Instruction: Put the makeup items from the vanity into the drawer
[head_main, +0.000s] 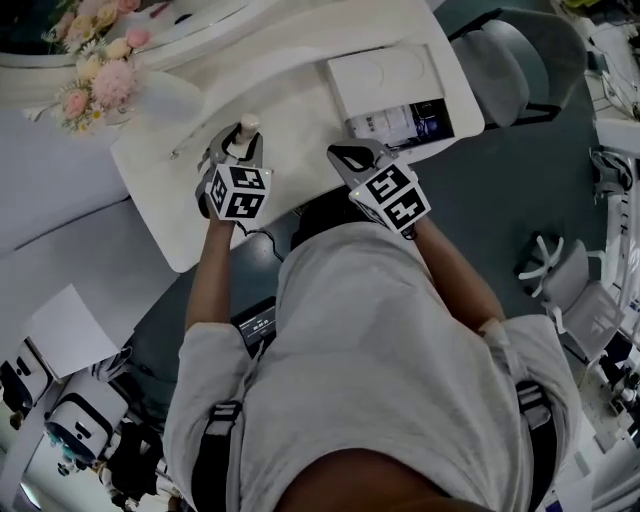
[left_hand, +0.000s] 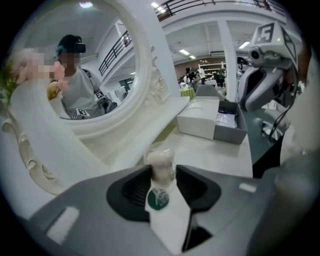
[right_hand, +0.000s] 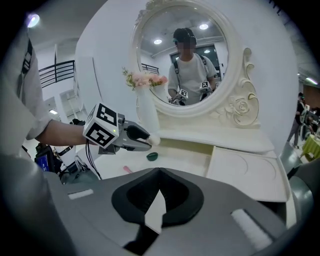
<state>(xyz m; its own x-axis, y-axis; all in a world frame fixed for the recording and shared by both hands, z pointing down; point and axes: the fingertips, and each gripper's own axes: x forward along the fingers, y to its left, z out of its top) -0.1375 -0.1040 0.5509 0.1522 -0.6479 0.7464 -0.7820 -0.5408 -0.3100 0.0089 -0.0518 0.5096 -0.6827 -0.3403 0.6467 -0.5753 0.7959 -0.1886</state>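
Cream-topped makeup bottle (left_hand: 160, 163) stands clamped between the left gripper's (head_main: 240, 138) jaws, above the vanity (head_main: 200, 195). Right gripper (right_hand: 159, 173) hangs near, jaws together, holding nothing.

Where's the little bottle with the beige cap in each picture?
Head view: the bottle is left of centre near the top, in the left gripper.
Left gripper view: the bottle is at bottom centre, between the jaws.
Right gripper view: only the bottle's cap shows, left of centre.
Shared landmark: the white box.
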